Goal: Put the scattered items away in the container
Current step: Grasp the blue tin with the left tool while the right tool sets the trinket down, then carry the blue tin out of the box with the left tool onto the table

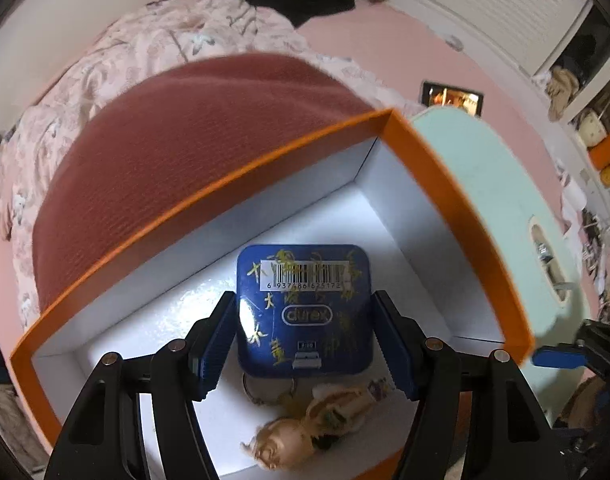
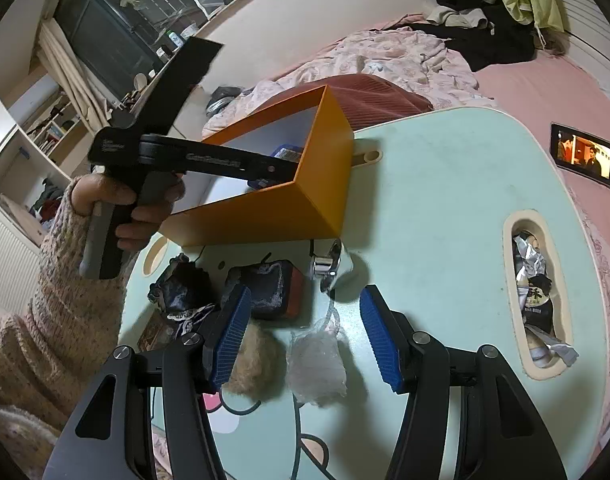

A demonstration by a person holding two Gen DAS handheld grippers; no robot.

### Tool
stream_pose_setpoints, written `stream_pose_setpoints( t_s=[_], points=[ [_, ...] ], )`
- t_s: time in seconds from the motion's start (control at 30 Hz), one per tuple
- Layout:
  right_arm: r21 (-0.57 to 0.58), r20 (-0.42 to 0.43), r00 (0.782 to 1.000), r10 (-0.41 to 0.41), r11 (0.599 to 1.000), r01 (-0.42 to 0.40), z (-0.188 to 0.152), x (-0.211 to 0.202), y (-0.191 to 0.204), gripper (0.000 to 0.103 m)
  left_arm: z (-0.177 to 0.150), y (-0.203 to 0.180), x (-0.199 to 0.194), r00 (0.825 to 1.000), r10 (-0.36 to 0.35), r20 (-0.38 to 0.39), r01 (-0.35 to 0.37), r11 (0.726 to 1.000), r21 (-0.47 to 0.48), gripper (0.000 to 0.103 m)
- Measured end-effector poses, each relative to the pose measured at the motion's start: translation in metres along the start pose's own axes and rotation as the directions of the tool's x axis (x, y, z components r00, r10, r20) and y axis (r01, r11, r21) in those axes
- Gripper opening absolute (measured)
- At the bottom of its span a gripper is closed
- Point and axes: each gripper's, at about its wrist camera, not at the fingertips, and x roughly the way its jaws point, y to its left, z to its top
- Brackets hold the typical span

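Observation:
An orange box (image 1: 225, 188) with a white inside stands on the pale green table (image 2: 445, 200). My left gripper (image 1: 303, 302) reaches down into it, shut on a blue tin (image 1: 305, 312) with a barcode label, both pads against its sides. A small doll keychain (image 1: 317, 420) lies on the box floor below the tin. From the right wrist view, a hand (image 2: 145, 216) holds the left gripper (image 2: 273, 172) over the box (image 2: 325, 184). My right gripper (image 2: 305, 296) hangs open above the table, over a clear plastic bag (image 2: 315, 372) and beside a tan furry item (image 2: 253, 360).
A dark pouch (image 2: 273, 288), a black lacy item (image 2: 181, 288) and a chrome piece (image 2: 329, 264) lie in front of the box. The table has a slot (image 2: 537, 300) stuffed with wrappers. Behind are a red pillow (image 1: 185, 140), a bed with a floral quilt and a phone (image 2: 583, 156).

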Motion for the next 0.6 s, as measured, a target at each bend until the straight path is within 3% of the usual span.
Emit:
stream_pose_setpoints(
  t_s=[0.1, 0.3, 0.47, 0.6],
  points=[
    [0.001, -0.001, 1.000, 0.000, 1.000, 0.000, 0.000, 0.000, 0.001, 0.057, -0.003, -0.005, -0.002, 0.999, 0.036, 0.024, -0.037, 0.999, 0.017, 0.065],
    [0.003, 0.009, 1.000, -0.004, 1.000, 0.004, 0.000, -0.004, 0.001, 0.057, -0.011, 0.008, -0.028, 0.990, 0.009, 0.138, -0.004, 0.999, -0.034, 0.065],
    [0.000, 0.012, 1.000, -0.010, 1.000, 0.010, 0.001, -0.004, 0.002, 0.057, -0.041, 0.026, -0.093, 0.956, -0.065, 0.286, 0.089, 0.993, -0.071, 0.065],
    [-0.001, 0.006, 1.000, -0.013, 1.000, 0.013, 0.002, -0.003, 0.004, 0.057, -0.087, 0.030, -0.129, 0.936, -0.088, 0.340, 0.116, 0.991, -0.062, 0.065]
  ],
)
